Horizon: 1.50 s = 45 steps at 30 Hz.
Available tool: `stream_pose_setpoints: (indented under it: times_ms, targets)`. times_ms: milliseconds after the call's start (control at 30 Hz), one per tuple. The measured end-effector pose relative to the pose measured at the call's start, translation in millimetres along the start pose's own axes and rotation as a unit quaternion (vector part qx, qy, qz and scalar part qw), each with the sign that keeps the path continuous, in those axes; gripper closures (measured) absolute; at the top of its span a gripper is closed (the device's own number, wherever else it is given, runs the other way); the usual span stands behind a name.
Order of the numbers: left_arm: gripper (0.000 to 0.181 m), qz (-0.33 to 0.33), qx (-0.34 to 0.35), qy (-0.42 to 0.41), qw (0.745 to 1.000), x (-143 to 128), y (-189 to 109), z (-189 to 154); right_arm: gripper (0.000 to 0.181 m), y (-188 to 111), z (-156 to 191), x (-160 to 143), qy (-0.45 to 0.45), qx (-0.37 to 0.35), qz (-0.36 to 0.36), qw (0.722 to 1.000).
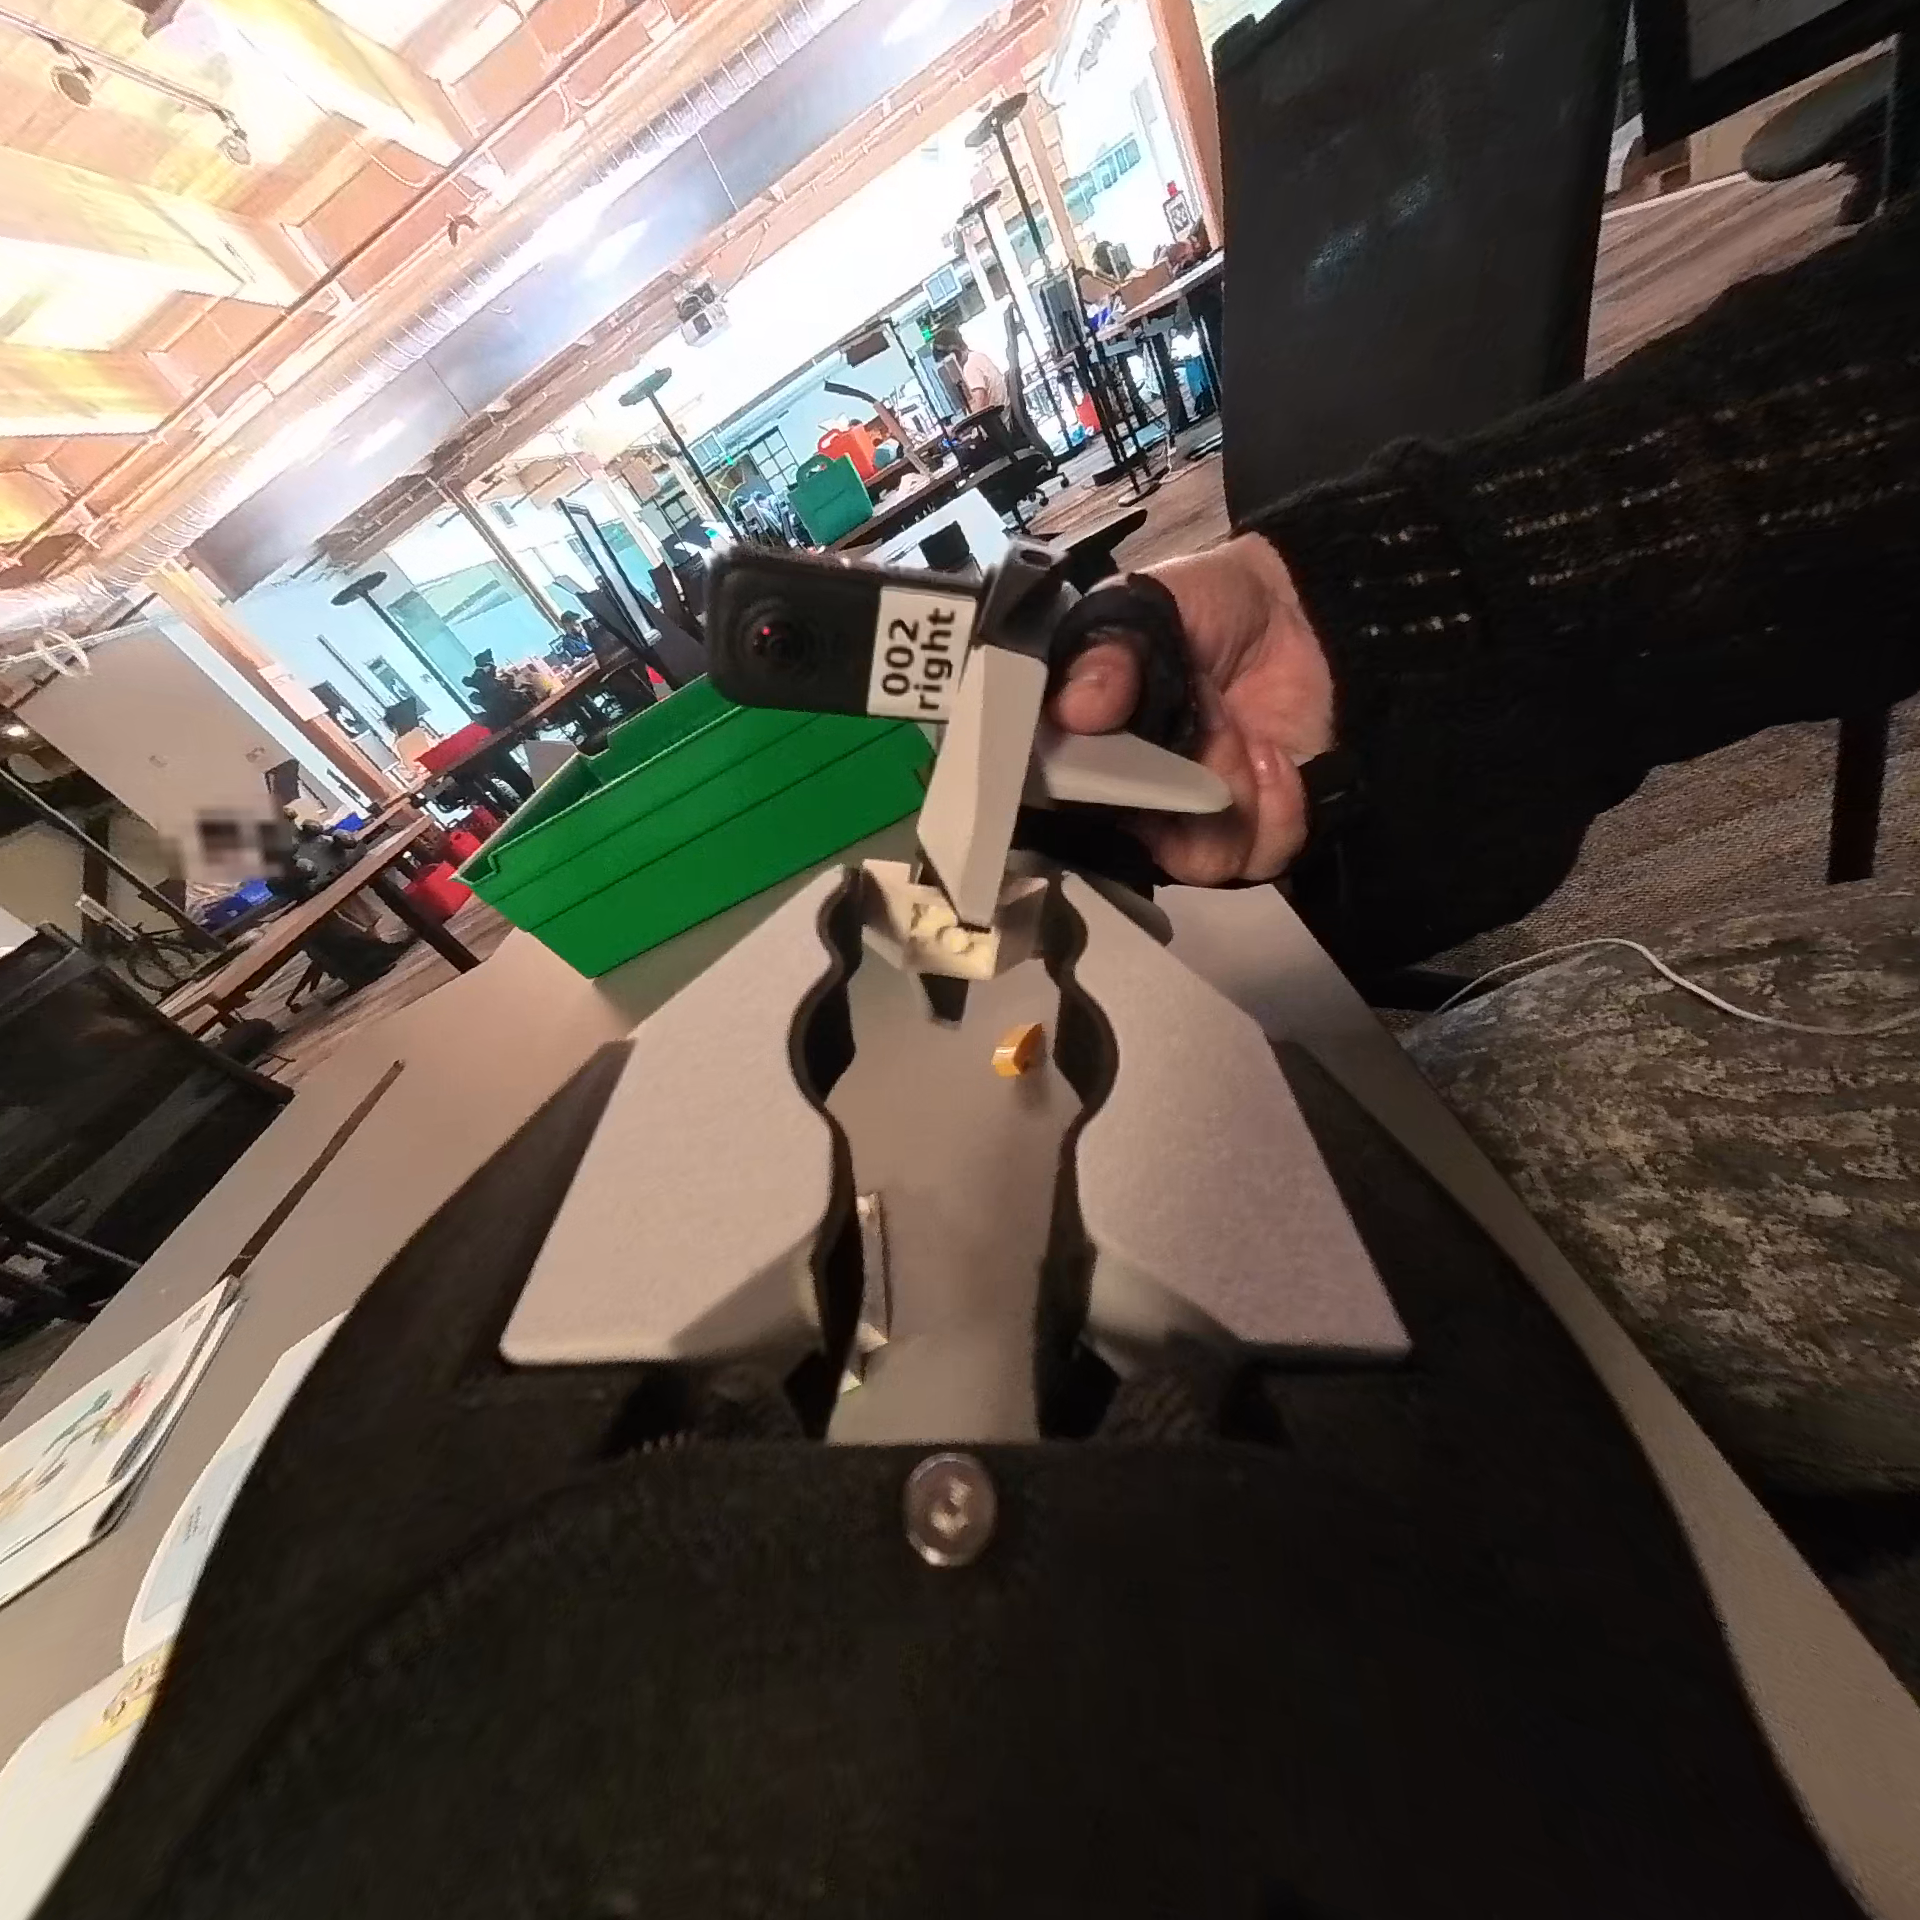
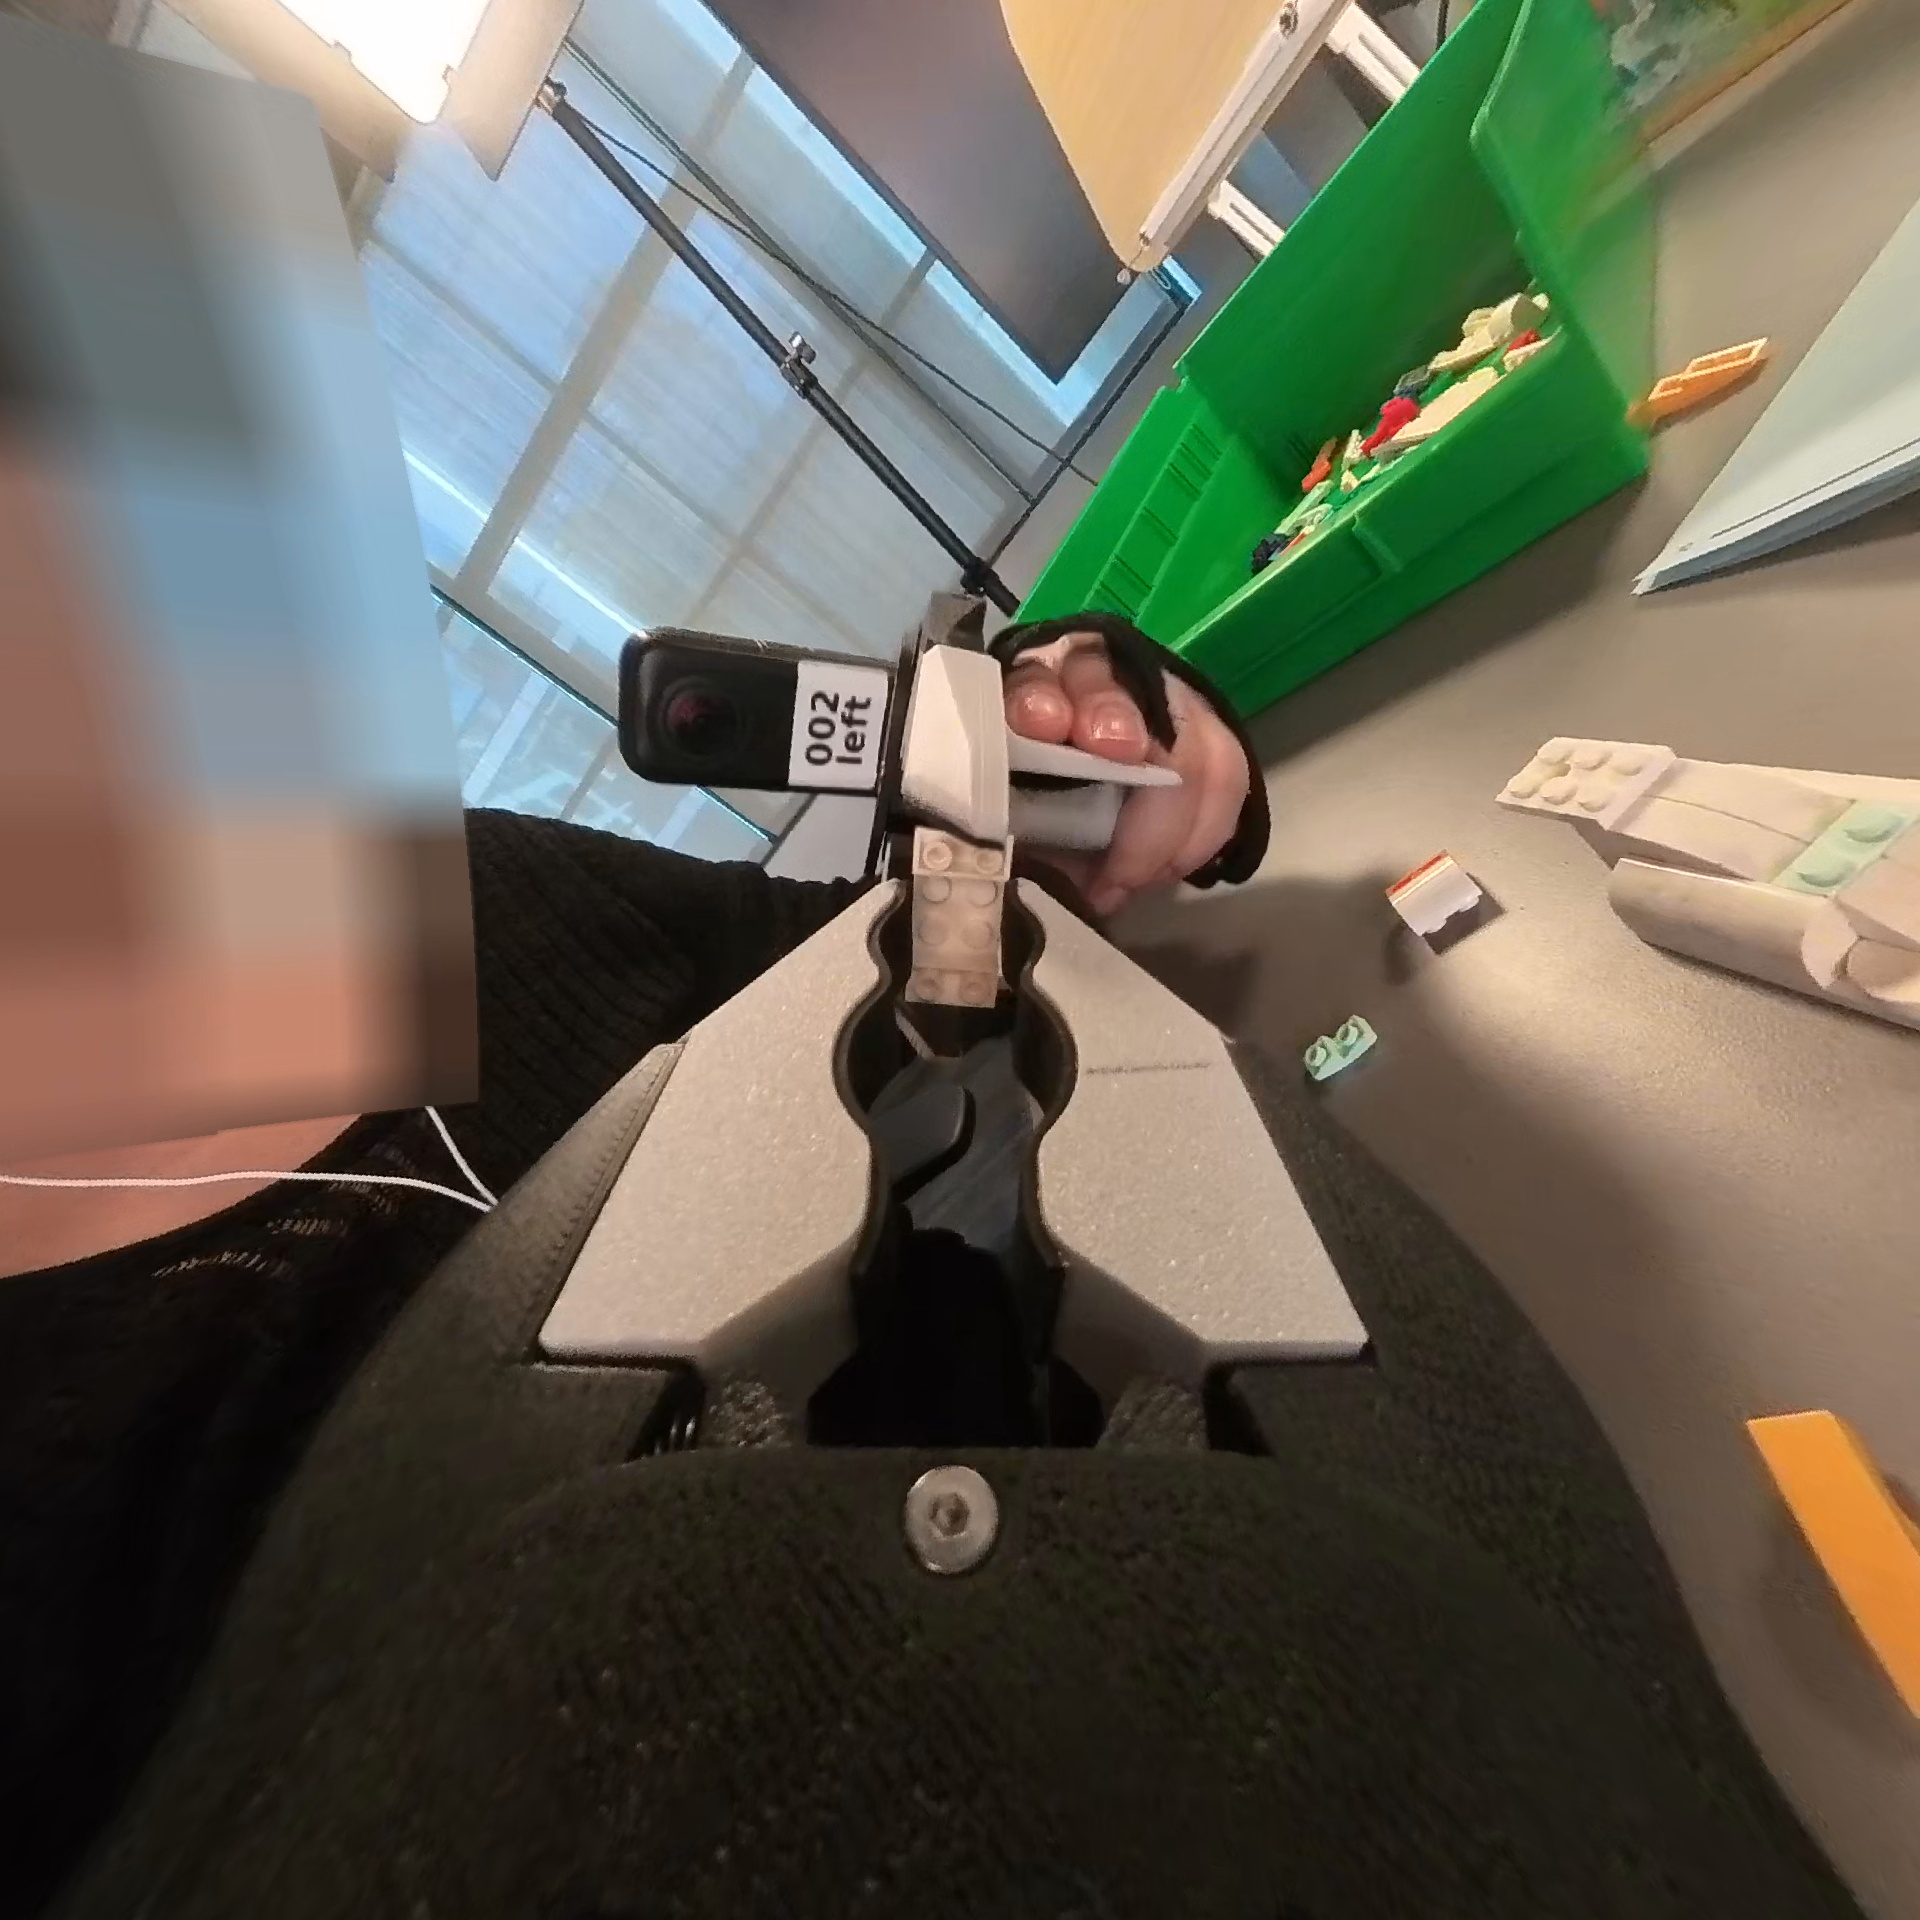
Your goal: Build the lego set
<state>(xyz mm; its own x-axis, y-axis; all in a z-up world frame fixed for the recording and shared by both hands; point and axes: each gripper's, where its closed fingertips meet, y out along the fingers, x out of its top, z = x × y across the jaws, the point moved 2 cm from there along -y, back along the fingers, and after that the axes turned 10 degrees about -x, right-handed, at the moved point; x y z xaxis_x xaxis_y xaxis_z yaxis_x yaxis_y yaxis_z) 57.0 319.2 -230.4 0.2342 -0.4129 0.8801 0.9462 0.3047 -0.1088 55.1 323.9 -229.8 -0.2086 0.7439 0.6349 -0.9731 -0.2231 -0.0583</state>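
Pinching one cream brick stack (image 2: 956, 925) from opposite ends, both the left tool (image 1: 951, 940) and right tool (image 2: 954, 951) are held above the tabletop (image 2: 1455, 1143). If uneven pressure is applied, the stack could be twisted apart and dropped.

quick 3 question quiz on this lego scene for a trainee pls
1. True or false: both grippers grip the same white brick piece.
2. What colour is the parts bin?
A) blue B) green C) red
3. Fill in: the small loose piece on the table beyond the left gripper is ____.

Key: 1 true; 2 B; 3 orange. The right gripper meets it from the opposite side.
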Motion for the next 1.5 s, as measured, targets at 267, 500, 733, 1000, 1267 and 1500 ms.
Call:
stream_pose_setpoints:
  times_ms: [267,500,733,1000,1267,1500]
  targets:
    - [0.148,0.014,-0.005,0.0,1.0,-1.5,0.5,1.1,0.165,-0.6,-1.8,0.9,0.011,-0.008,-0.008,1.0]
    - [0.148,0.001,0.036,-0.04,0.999,-1.9,-10.4,20.2,0.142,-50.3,-34.5,13.1,-0.123,-0.162,-0.043,0.978]
    - [0.148,-0.025,0.028,-0.088,0.995,-1.4,-15.5,26.1,0.156,-88.1,-84.9,-15.4,-0.302,-0.317,0.114,0.892]
    - [0.148,-0.025,0.016,-0.101,0.994,-4.8,-14.8,24.0,0.168,-78.0,-99.6,-23.7,-0.356,-0.33,0.189,0.854]
    - [0.148,-0.074,0.021,-0.136,0.988,1.8,-22.8,32.3,0.175,-42.4,-63.6,11.4,-0.429,-0.29,0.032,0.855]
    - [0.148,-0.223,-0.061,-0.219,0.948,32.5,-40.6,30.1,0.176,-4.5,17.4,35.6,-0.448,-0.199,-0.137,0.861]
